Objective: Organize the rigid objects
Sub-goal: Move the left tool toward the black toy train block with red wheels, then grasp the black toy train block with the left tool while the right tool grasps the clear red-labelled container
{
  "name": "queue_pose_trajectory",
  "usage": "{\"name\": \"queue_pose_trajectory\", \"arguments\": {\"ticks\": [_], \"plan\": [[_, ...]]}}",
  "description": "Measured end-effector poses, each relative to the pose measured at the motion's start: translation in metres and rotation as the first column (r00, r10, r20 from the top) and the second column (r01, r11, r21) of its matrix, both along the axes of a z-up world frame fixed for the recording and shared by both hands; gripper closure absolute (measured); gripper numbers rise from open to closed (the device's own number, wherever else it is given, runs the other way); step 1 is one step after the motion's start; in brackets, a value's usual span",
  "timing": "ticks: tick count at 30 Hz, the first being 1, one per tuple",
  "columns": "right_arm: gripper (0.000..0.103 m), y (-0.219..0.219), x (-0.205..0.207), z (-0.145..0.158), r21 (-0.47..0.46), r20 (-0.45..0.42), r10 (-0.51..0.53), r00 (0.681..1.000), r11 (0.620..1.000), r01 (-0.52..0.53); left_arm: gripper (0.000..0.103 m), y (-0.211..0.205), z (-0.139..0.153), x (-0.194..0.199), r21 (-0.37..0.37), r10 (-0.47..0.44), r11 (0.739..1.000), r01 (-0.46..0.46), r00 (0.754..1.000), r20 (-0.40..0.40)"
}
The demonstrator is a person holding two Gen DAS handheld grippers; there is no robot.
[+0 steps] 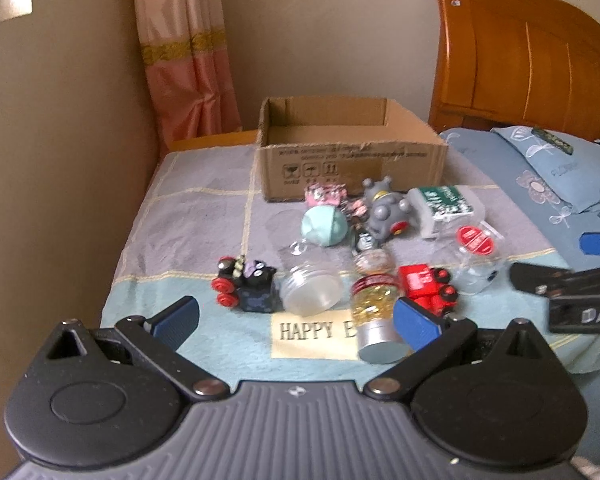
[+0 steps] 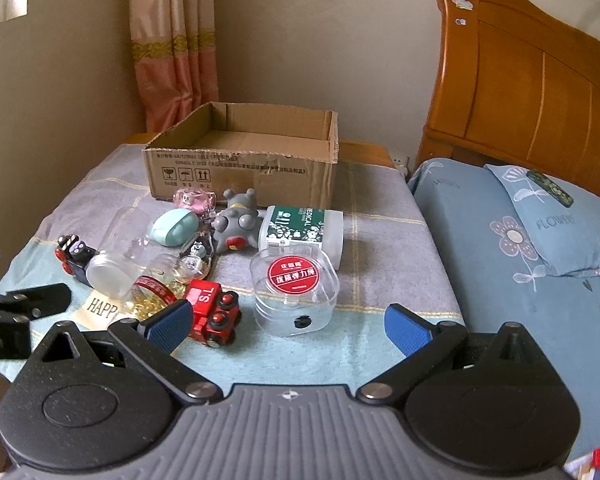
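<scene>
On the blanket-covered bedside surface, both hand-held tools are hovering with nothing picked yet.

Cardboard box: biggest thing here, sitting at the far edge with its top open and nothing showing inside; light and stiff-walled, probably the place everything ends up, so best left where it is.

Green-labelled bottle: lying on its side just in front of the box; rigid plastic, smooth, likely to roll — take it across the flat sides.

Clear round tub: red label on its lid, nearest the right gripper, whose blue pads are spread wide above the blanket and empty; thin clear walls may flex and slip, so squeeze across the lid rim.

Frosted-lid jar: clear, tipped over, touching the black toy train; looks slick and light, could skid under the pads.

Gold-filled bottle: silver cap towards us, lying right by the left gripper, which is also spread wide and holding nothing; heavier by the look of it, grip mid-body.

Grey figurine: bumpy, awkward shape; pinch the round body.

Red toy train: blocky, hard, flat-sided, easiest pick of the lot.

Mint case: small, rounded, slippery.
</scene>
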State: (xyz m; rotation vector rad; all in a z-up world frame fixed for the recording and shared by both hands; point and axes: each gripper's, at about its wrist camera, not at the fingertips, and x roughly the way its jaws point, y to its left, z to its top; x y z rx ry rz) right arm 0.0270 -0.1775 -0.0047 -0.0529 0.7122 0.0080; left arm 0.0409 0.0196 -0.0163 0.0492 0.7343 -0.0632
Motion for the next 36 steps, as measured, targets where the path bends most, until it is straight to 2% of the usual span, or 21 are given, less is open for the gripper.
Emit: {"name": "queue_pose_trajectory", "arguments": {"ticks": [8, 20, 24, 30, 36], "plan": [[0.0, -0.024, 0.011, -0.021, -0.003, -0.009, 0.047, 0.999, 0.999, -0.047, 0.001, 0.022, -0.028, 0.015, 0.041, 0.019, 0.999, -0.018, 1.0, -0.017], [0.0, -0.036, 0.039, -0.067, -0.002, -0.117, 0.062, 0.991, 0.998, -0.063, 0.001, 0.036, -0.079, 0.037, 0.023, 0.026, 0.999, -0.024, 0.993, -0.115], [0.0, -0.041, 0.045, -0.073, 0.01, -0.13, 0.06, 0.99, 0.998, -0.059, 0.0, 0.042, -0.083, 0.039, -0.022, 0.027, 0.999, -0.03, 0.995, -0.098], [0.0, -0.042, 0.055, -0.083, 0.031, -0.148, 0.083, 0.985, 0.996, -0.08, 0.0, 0.046, -0.085, 0.044, -0.023, -0.036, 0.999, 0.034, 0.996, -0.084], [0.0, -0.04, 0.063, -0.089, 0.03, -0.119, 0.097, 0.988, 0.995, -0.094, 0.0, 0.052, -0.087, 0.05, -0.024, -0.034, 0.999, 0.033, 0.998, -0.06]]}}
